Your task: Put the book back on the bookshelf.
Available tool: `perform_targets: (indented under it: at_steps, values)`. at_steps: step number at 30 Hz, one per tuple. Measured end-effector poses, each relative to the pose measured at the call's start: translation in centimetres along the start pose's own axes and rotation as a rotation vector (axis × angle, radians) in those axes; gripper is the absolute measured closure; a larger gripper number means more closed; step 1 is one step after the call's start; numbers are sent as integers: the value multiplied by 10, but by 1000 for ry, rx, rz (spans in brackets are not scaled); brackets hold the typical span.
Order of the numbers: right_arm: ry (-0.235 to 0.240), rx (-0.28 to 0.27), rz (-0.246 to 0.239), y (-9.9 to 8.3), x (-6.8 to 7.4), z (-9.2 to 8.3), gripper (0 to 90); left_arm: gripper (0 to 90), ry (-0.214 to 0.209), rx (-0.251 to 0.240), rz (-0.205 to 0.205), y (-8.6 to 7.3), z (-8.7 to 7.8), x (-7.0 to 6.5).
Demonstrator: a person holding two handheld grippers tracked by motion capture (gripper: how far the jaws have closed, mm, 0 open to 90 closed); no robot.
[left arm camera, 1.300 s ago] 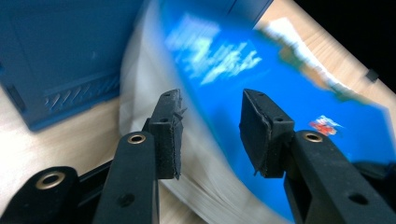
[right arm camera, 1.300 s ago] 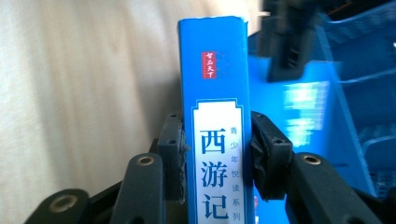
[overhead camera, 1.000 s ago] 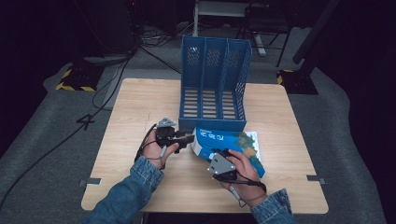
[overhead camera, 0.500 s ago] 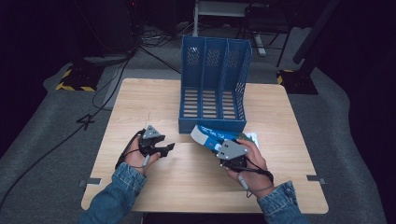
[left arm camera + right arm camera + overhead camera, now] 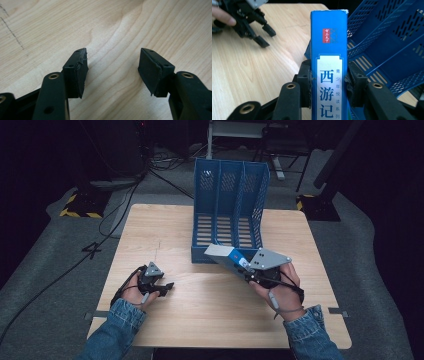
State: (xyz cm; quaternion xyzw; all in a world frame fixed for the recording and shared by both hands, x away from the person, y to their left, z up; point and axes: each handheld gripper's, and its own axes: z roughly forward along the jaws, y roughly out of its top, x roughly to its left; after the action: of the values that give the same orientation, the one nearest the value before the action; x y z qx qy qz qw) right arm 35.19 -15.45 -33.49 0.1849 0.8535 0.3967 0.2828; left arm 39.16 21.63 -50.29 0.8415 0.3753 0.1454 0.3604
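A blue book (image 5: 224, 254) with Chinese characters on its spine (image 5: 329, 47) hangs above the table, just in front of the blue file rack (image 5: 230, 205). My right gripper (image 5: 246, 269) is shut on it, one pad on each cover (image 5: 329, 82). The book's free end points left and slightly up. My left gripper (image 5: 166, 289) rests low over the wooden table (image 5: 210, 320) at the front left. Its jaws stand apart (image 5: 112, 67), have just been opening, and hold nothing. The right gripper view shows the left gripper (image 5: 263, 35) far off at the upper left.
The file rack has three upright slots with perforated walls (image 5: 387, 47) and stands at the table's back middle. Cables and dark equipment lie on the floor beyond the table (image 5: 120, 185). Bare wood lies between my two hands.
The left gripper has drawn away from the book to the left and sunk toward the table. The right gripper has lifted the book off the tabletop.
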Motion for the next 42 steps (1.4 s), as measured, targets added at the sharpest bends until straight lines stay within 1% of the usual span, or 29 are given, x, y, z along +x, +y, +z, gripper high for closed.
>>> perform_targets:
  at_steps: [1, 3, 6, 8, 9, 10, 11, 14, 15, 17, 18, 22, 27, 35, 38, 39, 42]
  values:
    - [0, -8, 13, 2, -3, -2, 627, 401, -6, -2, 1, 0, 0, 1]
    - [2, -22, 30, 4, -8, -5, 627, 399, -16, -4, -9, -1, -1, 3]
    - [12, -44, 65, 7, -17, -11, 627, 394, -16, -3, -5, -1, -1, 5]
    - [15, -54, 83, 9, -22, -14, 627, 371, -13, 1, 10, -1, 0, 6]
    - [17, -59, 91, 10, -24, -16, 627, 356, -13, 1, 10, -1, 0, 6]
    - [17, -59, 91, 10, -24, -16, 627, 356, -8, 6, 23, 0, 0, 6]
    - [20, -70, 111, 12, -28, -19, 627, 344, -11, 8, 21, 0, 0, 6]
    - [25, -86, 144, 14, -36, -24, 627, 336, -15, 7, 19, 0, 1, 6]
    - [29, -90, 152, 14, -38, -25, 627, 335, -13, 8, 25, 0, 1, 7]
    - [32, -95, 158, 15, -41, -26, 627, 333, -15, 8, 21, 0, 1, 6]
    - [41, -101, 172, 16, -44, -28, 627, 333, -14, 8, 21, 0, 1, 6]
    - [40, -103, 183, 19, -50, -31, 627, 332, -15, 8, 21, 0, 1, 7]
    - [30, -112, 203, 23, -58, -35, 627, 330, -11, 9, 19, 1, 1, 6]
    - [15, -159, 259, 31, -77, -49, 627, 278, 0, 16, 15, 3, 3, 7]
    - [4, -176, 269, 34, -85, -53, 627, 262, -3, 18, 11, 3, 4, 7]
    - [4, -176, 269, 34, -85, -53, 627, 256, -3, 18, 11, 3, 4, 7]
    - [-17, -185, 278, 40, -92, -58, 627, 251, -4, 20, 8, 4, 5, 7]
